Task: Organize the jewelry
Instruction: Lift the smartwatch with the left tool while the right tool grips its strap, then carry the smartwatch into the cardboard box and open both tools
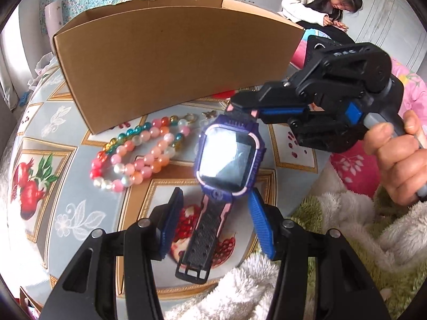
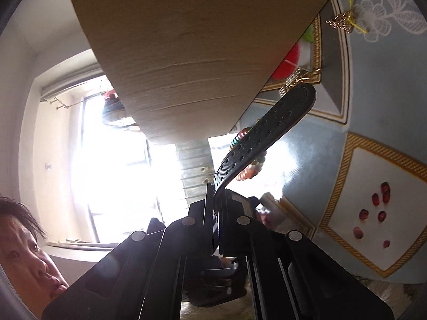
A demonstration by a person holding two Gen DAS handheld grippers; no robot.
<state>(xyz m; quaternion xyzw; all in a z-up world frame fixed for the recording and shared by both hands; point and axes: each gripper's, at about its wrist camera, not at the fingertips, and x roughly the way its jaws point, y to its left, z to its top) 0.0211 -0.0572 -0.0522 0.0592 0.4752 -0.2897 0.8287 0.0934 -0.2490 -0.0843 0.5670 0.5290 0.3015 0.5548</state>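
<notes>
Jewelry, mixed lot, sorting apparently at an early stage: nothing is visibly lying inside the cardboard box (image 1: 170, 61), though its interior is hidden from both views. Reading left to right in the left wrist view: beaded bracelets (image 1: 138, 154), pink, white and multicoloured, are lying loose on the bench (image 1: 80, 186) just in front of the box wall, untouched; a small gold trinket (image 1: 210, 113) is sitting near the box's lower edge; the purple watch (image 1: 229, 157) is hanging in the air above the bench, face toward the camera, one strap trailing down to its buckle. The left gripper (image 1: 216, 229) is holding its fingers wide, one on either side of the lower strap, apart from it and gripping nothing. The right gripper (image 1: 240, 105) is clamping the watch's upper strap, fingers narrowed onto it; in the right wrist view the perforated strap (image 2: 267, 133) is projecting forward from between the fingers toward the box. Further small gold pieces (image 2: 341, 22) are waiting on the bench beyond. Remaining, by judgement: watch, bracelets and trinkets all need placing.
</notes>
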